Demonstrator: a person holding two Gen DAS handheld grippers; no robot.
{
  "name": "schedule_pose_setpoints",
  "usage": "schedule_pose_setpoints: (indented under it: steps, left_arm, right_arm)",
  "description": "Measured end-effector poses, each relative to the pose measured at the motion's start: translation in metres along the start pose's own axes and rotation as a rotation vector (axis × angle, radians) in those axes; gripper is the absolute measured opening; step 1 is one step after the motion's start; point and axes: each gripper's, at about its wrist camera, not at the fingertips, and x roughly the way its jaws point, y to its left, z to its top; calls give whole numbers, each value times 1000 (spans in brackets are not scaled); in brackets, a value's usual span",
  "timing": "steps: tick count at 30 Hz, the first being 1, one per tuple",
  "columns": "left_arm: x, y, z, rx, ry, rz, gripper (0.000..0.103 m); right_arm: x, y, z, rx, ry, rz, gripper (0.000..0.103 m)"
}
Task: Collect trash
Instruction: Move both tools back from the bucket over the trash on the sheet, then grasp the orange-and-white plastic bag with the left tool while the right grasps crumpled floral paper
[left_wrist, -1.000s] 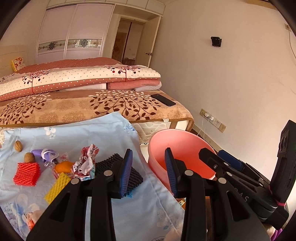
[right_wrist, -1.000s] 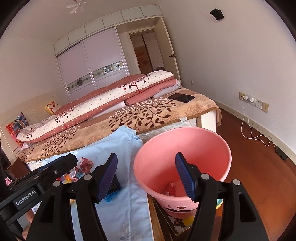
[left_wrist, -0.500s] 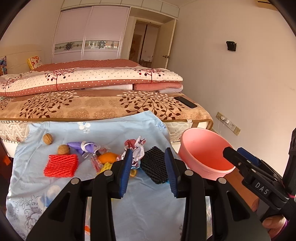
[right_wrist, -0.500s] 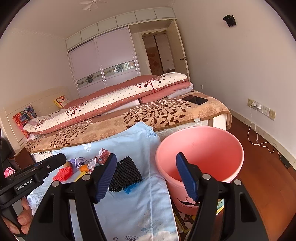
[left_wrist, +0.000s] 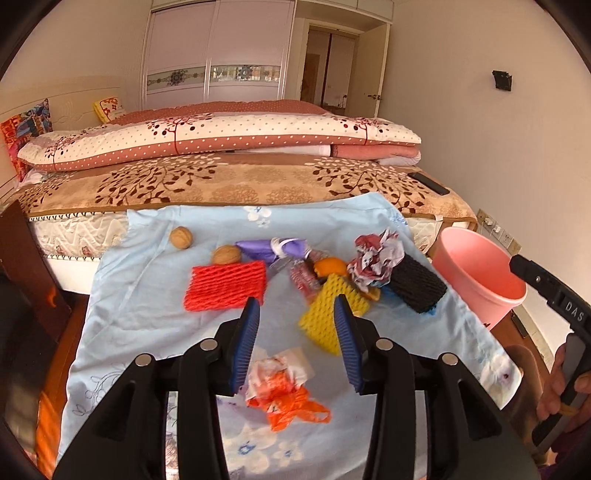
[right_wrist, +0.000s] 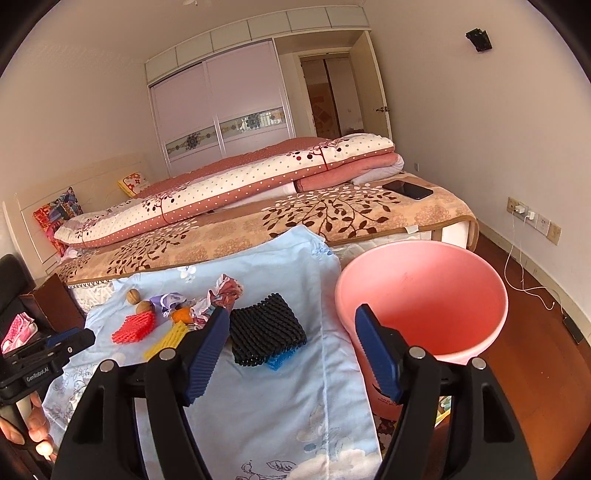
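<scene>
In the left wrist view, our left tongs (left_wrist: 295, 341) have their jaws opening, and nothing is pressed between the blue pads. Just below the gap lies a crumpled orange and white plastic wrapper (left_wrist: 284, 387) on the light blue flowered cloth (left_wrist: 147, 302). Beyond the right pad lies a yellow foam net sleeve (left_wrist: 328, 314); beyond the left pad lies a red foam net sleeve (left_wrist: 225, 286). Farther ahead are two walnuts (left_wrist: 181, 238) and a crumpled paper ball (left_wrist: 375, 260). Far to the right stands the pink plastic bucket (left_wrist: 476, 273).

In the right wrist view, our right tongs (right_wrist: 291, 354) also have jaws opening, holding nothing. A black foam net sleeve (right_wrist: 266, 330) lies ahead, between the pads, on the cloth. The pink bucket stands behind the right pad.
</scene>
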Motion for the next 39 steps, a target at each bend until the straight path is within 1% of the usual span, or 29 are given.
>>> schedule_pose_setpoints:
  steps: [5,8,12,13,17,20,22,29,34,39]
  left_arm:
    - [4,11,-22,7,73,6,42]
    - [11,14,-31,-3,118,-15,42]
    - [22,10,-40,-10,167,-26,42]
    - [23,9,-41,-8,169,-32,42]
    - [25,4,-43,20,158,-11,43]
    - [26,5,-43,28,157,7,46]
    - [27,8,-42,14,157,13,47]
    - [31,16,-40,-51,183,-16,47]
    - [34,18,-37,-59,191,-17,47]
    - [34,24,-36,-81,199,-13,47]
  right_arm:
    - [8,9,-5,-22,29,19,70]
    - [11,15,-9,-44,44,30,70]
    - [14,21,-13,-63,61,40,70]
    - [14,22,-14,-67,63,40,70]
    - [18,23,-16,-68,82,44,70]
    - [20,26,-18,-76,94,51,70]
    - [21,29,-20,-87,99,56,70]
    - [31,40,-27,-115,143,88,70]
    - [39,48,-30,-132,171,113,70]
    - [47,53,-31,-154,181,106,70]
